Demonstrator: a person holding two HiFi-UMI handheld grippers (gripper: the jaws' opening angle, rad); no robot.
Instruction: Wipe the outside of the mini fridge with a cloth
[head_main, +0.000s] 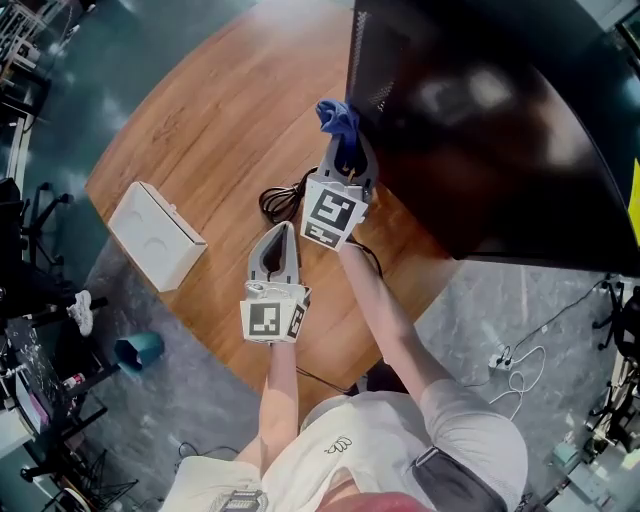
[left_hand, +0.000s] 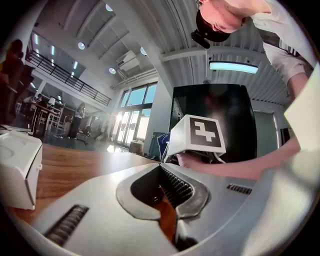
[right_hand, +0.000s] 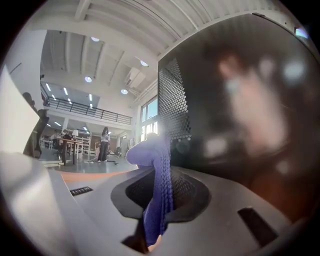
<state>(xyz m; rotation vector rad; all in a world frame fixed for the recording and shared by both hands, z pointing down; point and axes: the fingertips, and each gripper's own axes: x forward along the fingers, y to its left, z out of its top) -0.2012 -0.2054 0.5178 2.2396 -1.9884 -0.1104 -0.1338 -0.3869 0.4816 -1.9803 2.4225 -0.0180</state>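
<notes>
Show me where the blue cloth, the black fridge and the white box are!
blue cloth (head_main: 338, 118): head view, its bunched-up end.
black fridge (head_main: 480, 130): head view, its shiny dark surface.
white box (head_main: 155, 235): head view, its top face.

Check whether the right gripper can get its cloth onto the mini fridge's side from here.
Probably yes: the right gripper, shut on the blue cloth, sits right beside the perforated side of the mini fridge, with nothing visible between them.
</notes>
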